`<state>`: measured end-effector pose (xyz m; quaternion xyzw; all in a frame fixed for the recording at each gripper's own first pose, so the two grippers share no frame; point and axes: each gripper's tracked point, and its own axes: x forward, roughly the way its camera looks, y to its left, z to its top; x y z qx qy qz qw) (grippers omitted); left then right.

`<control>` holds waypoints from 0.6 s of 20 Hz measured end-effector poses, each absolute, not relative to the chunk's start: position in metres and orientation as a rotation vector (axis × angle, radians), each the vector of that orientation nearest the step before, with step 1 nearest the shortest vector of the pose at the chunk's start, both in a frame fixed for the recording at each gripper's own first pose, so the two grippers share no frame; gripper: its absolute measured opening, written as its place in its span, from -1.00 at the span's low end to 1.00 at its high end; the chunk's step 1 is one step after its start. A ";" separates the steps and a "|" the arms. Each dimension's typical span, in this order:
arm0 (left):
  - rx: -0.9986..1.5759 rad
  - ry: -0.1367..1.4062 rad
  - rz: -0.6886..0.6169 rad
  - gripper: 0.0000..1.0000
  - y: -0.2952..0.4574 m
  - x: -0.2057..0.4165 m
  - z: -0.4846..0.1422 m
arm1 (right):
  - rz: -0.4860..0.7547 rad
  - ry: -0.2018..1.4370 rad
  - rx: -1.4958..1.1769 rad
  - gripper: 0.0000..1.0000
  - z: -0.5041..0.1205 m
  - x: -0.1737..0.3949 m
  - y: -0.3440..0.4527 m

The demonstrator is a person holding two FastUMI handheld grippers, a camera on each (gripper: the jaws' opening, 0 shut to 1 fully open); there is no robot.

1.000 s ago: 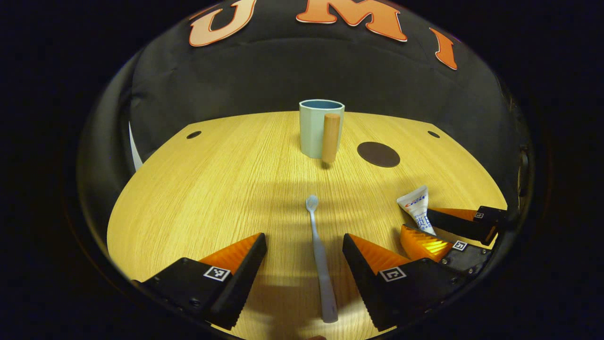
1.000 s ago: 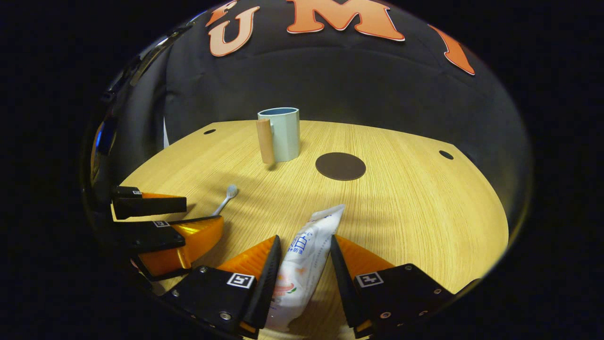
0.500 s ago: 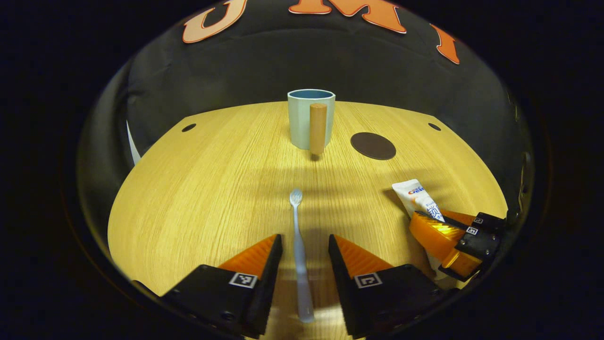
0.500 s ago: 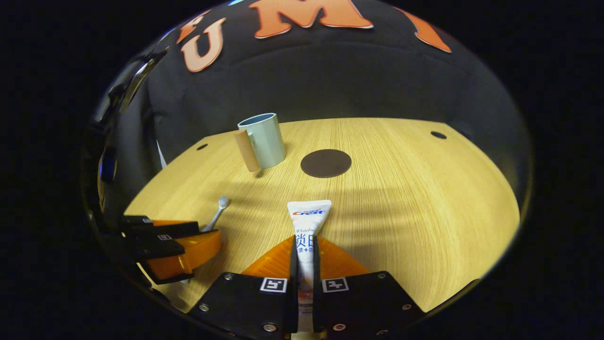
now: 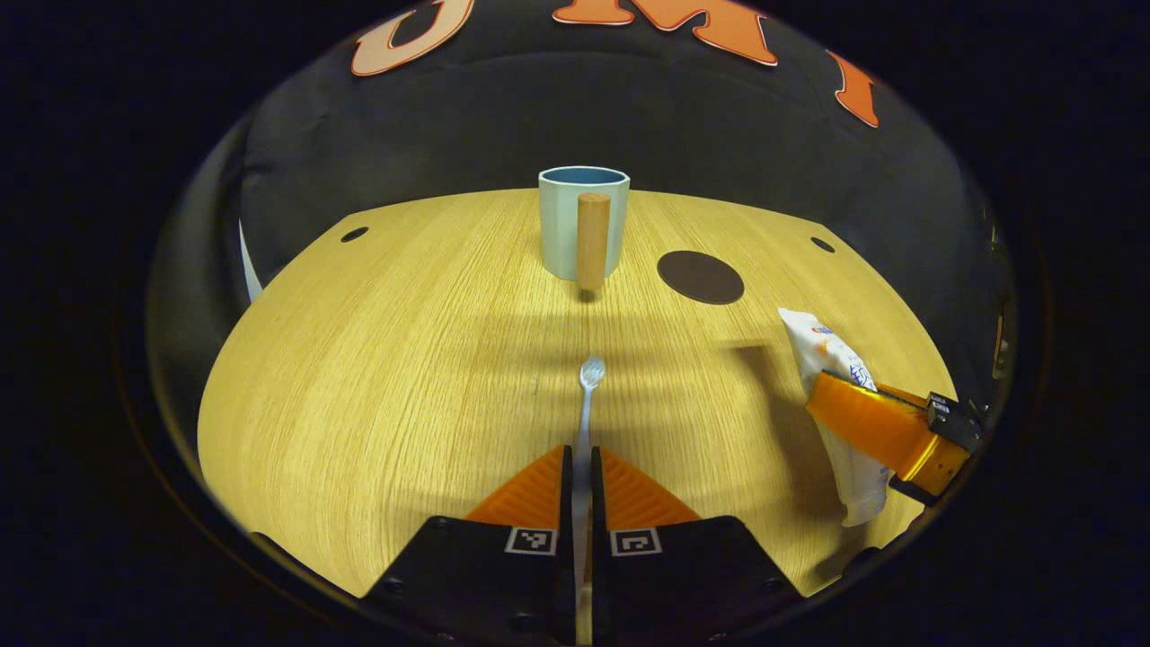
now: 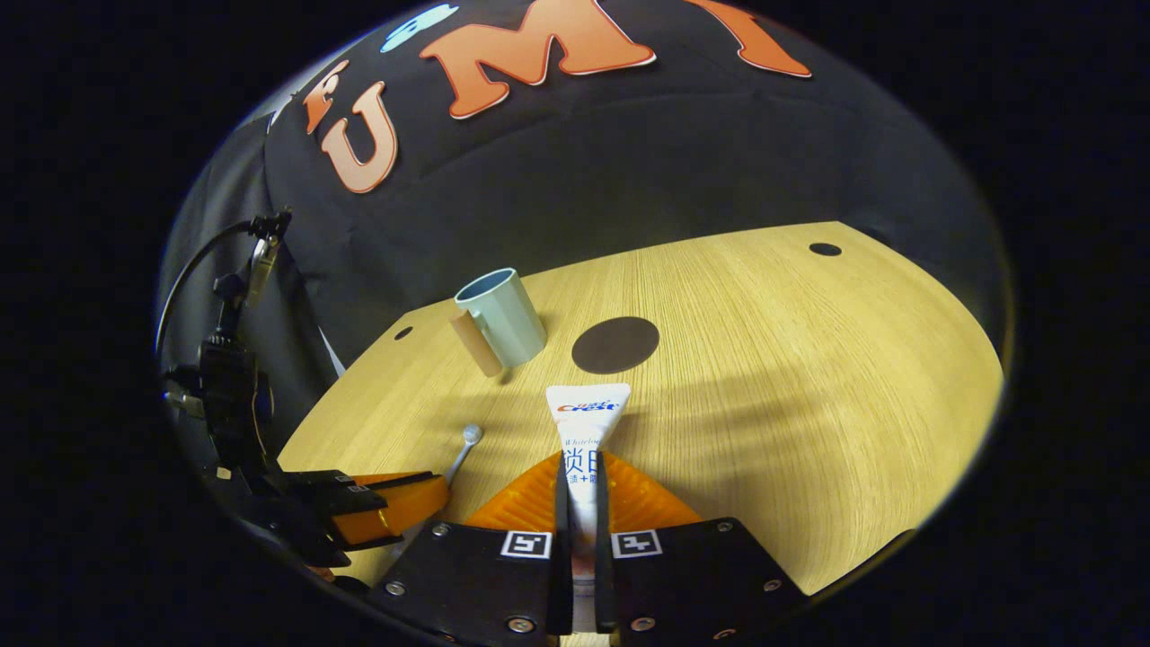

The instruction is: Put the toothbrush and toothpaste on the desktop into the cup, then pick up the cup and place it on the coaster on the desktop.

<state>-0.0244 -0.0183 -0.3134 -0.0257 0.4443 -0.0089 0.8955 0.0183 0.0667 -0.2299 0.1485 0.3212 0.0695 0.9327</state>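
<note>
Between the fingers of the left gripper point(image 5: 580, 467), at the bottom of the left gripper view, the toothbrush point(image 5: 586, 404) is being pinched along its handle, both fingers pressing on it, its bristled head pointing forward over the wooden desktop point(image 5: 377, 359); beyond the head, the pale cup point(image 5: 582, 220) is standing upright near the far edge, its wooden handle facing the camera, with the dark round coaster point(image 5: 700, 277) lying just beside it to the right; at the right edge the right gripper is showing, gripping the toothpaste, whose flat end is tilting up and away from the desktop. In the right gripper view, the right gripper point(image 6: 580, 490) is squeezing the toothpaste point(image 6: 586, 422) between both fingers, the crimped end of the tube pointing forward toward the coaster point(image 6: 615, 345); the cup point(image 6: 499, 314) is standing to the left of the coaster, and the left gripper point(image 6: 386, 503) is lying low at the left, with the toothbrush head point(image 6: 470, 436) projecting from it
</note>
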 end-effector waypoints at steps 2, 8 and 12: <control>-0.067 0.909 -0.010 -0.85 -0.017 -0.024 -0.318 | 0.156 0.645 0.316 -0.80 -0.221 0.018 0.068; -0.048 0.820 -0.011 -0.86 -0.009 -0.017 -0.316 | 0.161 0.585 0.305 -0.80 -0.200 0.022 0.071; -0.040 0.702 -0.033 -0.87 -0.006 -0.009 -0.298 | 0.159 0.533 0.304 -0.80 -0.184 0.029 0.070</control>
